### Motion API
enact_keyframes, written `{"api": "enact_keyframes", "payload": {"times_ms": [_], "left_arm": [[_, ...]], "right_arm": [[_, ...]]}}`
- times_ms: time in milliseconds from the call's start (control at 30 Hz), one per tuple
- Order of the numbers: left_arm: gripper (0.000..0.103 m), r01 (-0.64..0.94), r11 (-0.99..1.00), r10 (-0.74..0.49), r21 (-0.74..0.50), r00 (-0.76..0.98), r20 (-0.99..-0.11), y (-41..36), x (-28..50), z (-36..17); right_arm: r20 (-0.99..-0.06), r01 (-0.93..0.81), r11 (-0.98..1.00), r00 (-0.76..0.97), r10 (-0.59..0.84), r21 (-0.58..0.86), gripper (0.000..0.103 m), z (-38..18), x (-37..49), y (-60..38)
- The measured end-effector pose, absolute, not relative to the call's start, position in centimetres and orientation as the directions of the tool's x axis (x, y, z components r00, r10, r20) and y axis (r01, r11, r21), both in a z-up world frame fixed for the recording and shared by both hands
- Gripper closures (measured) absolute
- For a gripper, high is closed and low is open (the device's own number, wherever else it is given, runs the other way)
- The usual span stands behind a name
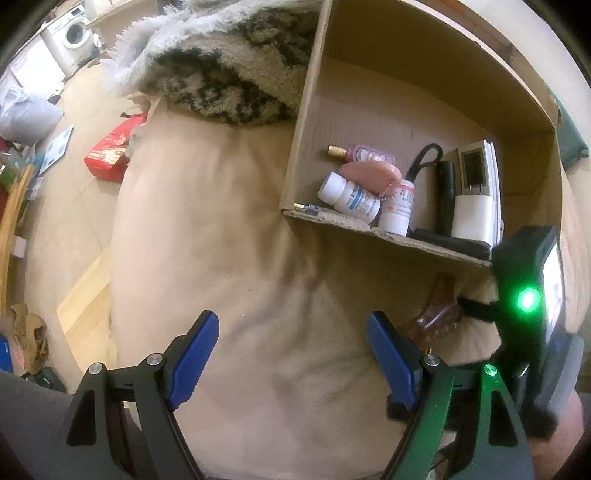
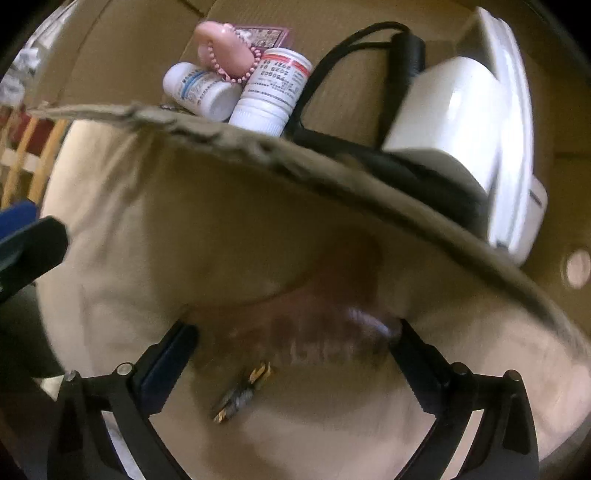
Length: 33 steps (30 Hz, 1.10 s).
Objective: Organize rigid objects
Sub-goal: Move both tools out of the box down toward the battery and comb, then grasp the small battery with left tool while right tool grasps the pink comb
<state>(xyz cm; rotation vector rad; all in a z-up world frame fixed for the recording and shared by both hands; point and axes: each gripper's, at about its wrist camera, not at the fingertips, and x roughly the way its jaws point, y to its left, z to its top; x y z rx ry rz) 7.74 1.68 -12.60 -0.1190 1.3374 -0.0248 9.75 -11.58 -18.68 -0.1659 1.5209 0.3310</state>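
Mostly done — bottles point(image 1: 351, 197) and remote point(image 1: 476, 184) sit in the box point(image 1: 369, 229); a brown hair clip point(image 2: 314, 332) remains on the cushion point(image 1: 258, 295) by the box's near edge, right gripper point(image 2: 295, 343) straddling it, left gripper point(image 1: 291, 350) open, empty

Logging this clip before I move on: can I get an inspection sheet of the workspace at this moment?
Surface: beige cushion, cardboard box resting on it.
Job's things: in the box, two white pill bottles, pink case, white remote; brown hair clip outside, by the box.
Clutter: small gold-tipped item on the cushion.
Grippers: left gripper open, empty; right gripper around the blurred clip, closure unclear.
Cables: black cord in the box.
Surroundings: washing machine, red package on the floor.
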Motion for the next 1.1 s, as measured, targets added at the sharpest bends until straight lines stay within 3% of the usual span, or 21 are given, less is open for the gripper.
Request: {"api": "enact_keyframes", "payload": {"times_ms": [267,600,700,733,833,900,1100], "left_arm": [[0.022,0.036,0.996,-0.086,-0.08,0.217,-0.972,-0.5,8.0,-13.1],[0.025,0.357,0.932,-0.121,-0.06,0.151,-0.981,-9.9,6.3,-15.7],[0.047,0.382,0.923,-0.095,-0.042,0.122,-0.988,-11.4,6.4,-17.1],[0.063,0.367,0.93,-0.076,-0.029,0.113,-0.991,-11.5,6.7,-17.7],[0.074,0.335,0.941,-0.087,-0.04,0.126,-0.988,-11.2,6.8,-17.8],[0.094,0.331,0.942,-0.097,-0.054,0.115,-0.989,-10.9,7.0,-17.8],[0.094,0.263,0.96,-0.131,-0.099,0.105,-0.986,-8.7,7.9,-17.8]], "right_arm": [[-0.983,-0.104,0.98,0.047,0.175,0.17,0.0,-17.9,11.0,-15.7],[-0.992,0.117,0.986,0.052,0.113,0.118,0.0,-17.8,9.2,-22.7],[-0.992,0.115,0.986,0.05,0.112,0.117,0.0,-17.8,8.8,-22.9],[-0.993,0.112,0.987,0.052,0.11,0.115,0.0,-17.8,8.7,-22.9],[-0.992,0.119,0.986,0.066,0.111,0.118,0.0,-17.7,8.7,-22.3],[-0.991,0.127,0.985,0.073,0.111,0.12,0.0,-17.8,8.8,-22.5],[-0.996,0.089,0.994,0.065,0.057,0.063,0.0,-18.7,9.1,-22.8]]}}
